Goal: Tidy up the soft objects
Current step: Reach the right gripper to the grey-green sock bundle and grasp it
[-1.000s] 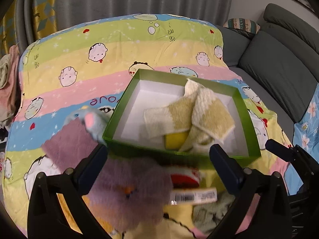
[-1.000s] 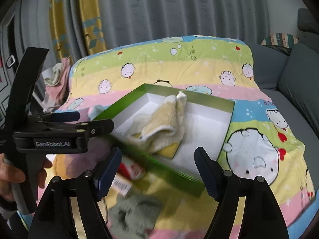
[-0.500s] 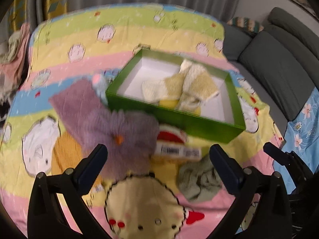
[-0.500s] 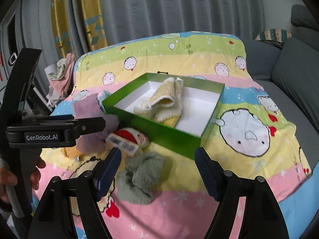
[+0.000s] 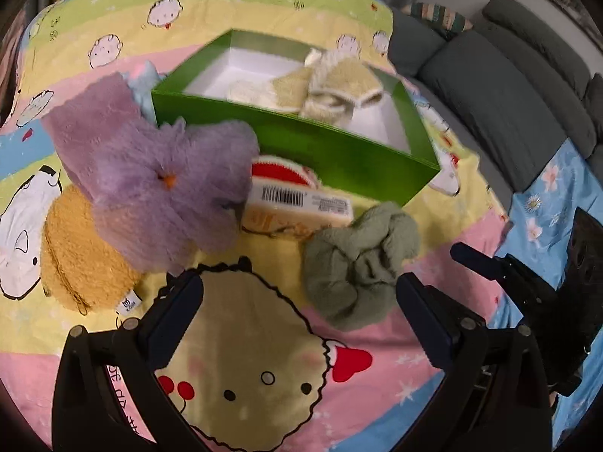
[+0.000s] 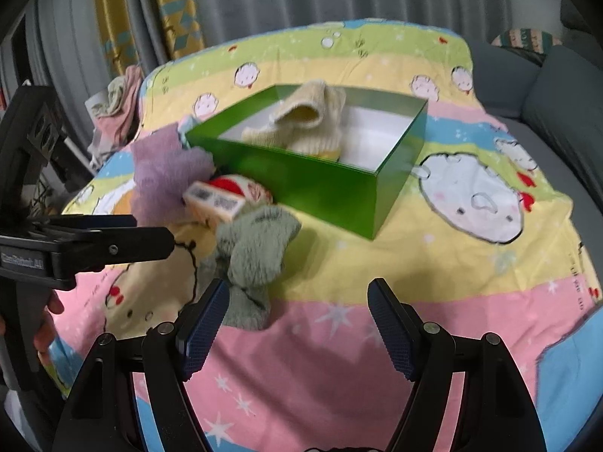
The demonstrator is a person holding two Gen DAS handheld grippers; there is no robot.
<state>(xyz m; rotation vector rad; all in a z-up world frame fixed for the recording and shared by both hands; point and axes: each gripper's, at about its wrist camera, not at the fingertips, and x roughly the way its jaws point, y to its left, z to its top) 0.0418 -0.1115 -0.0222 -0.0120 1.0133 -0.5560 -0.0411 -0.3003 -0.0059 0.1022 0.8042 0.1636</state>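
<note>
Where fuzzy socks lie, a crumpled green one [image 5: 358,260] nears a glossy box [image 5: 339,150].

Cartoon bedspread [image 5: 264,339] carries green box [image 5: 339,150], purple plush [image 5: 158,188], green cloth [image 5: 358,260]

Crumpled green sock [image 5: 358,263] lies before green box [image 5: 339,158] holding cream socks [image 5: 339,83].

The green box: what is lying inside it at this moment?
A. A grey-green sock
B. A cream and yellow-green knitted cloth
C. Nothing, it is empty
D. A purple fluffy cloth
B: the cream and yellow-green knitted cloth lies inside the green box, while the purple cloth and the grey-green sock lie outside on the blanket.
</note>
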